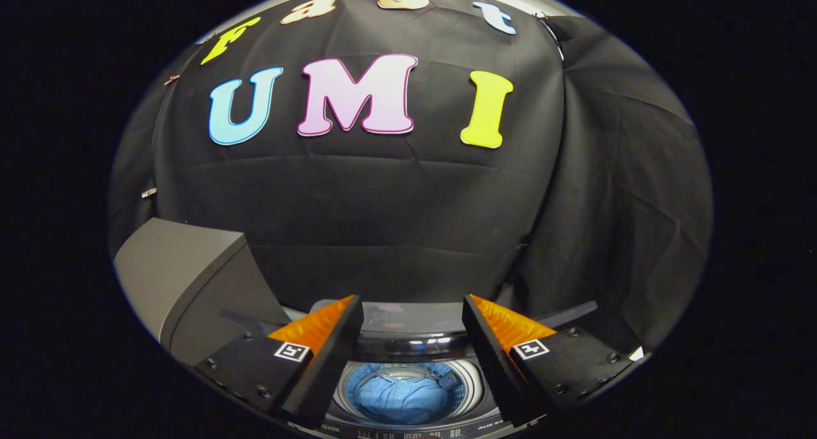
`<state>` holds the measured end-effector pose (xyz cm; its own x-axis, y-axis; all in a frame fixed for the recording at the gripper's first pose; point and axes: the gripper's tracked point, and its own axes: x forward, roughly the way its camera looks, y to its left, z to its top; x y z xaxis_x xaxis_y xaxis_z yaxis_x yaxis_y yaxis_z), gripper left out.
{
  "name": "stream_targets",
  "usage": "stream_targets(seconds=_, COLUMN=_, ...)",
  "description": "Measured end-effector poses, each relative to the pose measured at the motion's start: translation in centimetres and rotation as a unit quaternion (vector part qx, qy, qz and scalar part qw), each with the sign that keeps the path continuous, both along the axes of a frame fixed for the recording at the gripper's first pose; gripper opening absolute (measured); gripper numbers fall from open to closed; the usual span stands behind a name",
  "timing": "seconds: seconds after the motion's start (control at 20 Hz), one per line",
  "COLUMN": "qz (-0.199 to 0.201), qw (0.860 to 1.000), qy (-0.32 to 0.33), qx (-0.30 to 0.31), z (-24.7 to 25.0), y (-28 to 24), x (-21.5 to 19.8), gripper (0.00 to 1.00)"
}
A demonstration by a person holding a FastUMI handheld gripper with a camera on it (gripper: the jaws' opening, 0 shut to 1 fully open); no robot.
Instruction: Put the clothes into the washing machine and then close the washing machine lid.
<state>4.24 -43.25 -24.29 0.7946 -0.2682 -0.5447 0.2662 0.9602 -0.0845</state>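
Hanging open and empty, the gripper point(412, 327) sits above the washing machine point(408, 420). Blue clothes point(402, 397) lie down in the tub, seen between the fingers. Further off, the gray lid point(191, 279) stands up. Grabbed badly, it could slip and slam.

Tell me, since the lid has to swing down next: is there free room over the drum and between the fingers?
The gripper is open, nothing between its fingers. Below that gap the blue garment lies low inside the drum, so the mouth looks free. The raised lid stands beside the one finger, crowding that side; past the other finger hangs only the black cloth wall.
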Motion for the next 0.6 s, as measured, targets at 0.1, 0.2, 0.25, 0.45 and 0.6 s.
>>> stream_targets(seconds=0.1, qz=0.005, qw=0.996, qy=0.092, qx=-0.021, z=-3.2, y=-0.5, x=-3.6, gripper=0.98)
stream_targets(seconds=0.2, qz=-0.005, qw=0.997, qy=0.082, qx=-0.003, z=-5.4, y=0.0, x=-5.8, gripper=0.99)
stream_targets(seconds=0.25, qz=-0.015, qw=0.997, qy=0.074, qx=0.006, z=-5.8, y=0.2, x=-6.3, gripper=0.99)
stream_targets(seconds=0.45, qz=-0.022, qw=0.996, qy=0.087, qx=0.025, z=-7.5, y=0.7, x=-7.7, gripper=0.99)
stream_targets(seconds=0.6, qz=-0.017, qw=0.997, qy=0.077, qx=0.025, z=-6.6, y=1.2, x=-7.1, gripper=0.99)
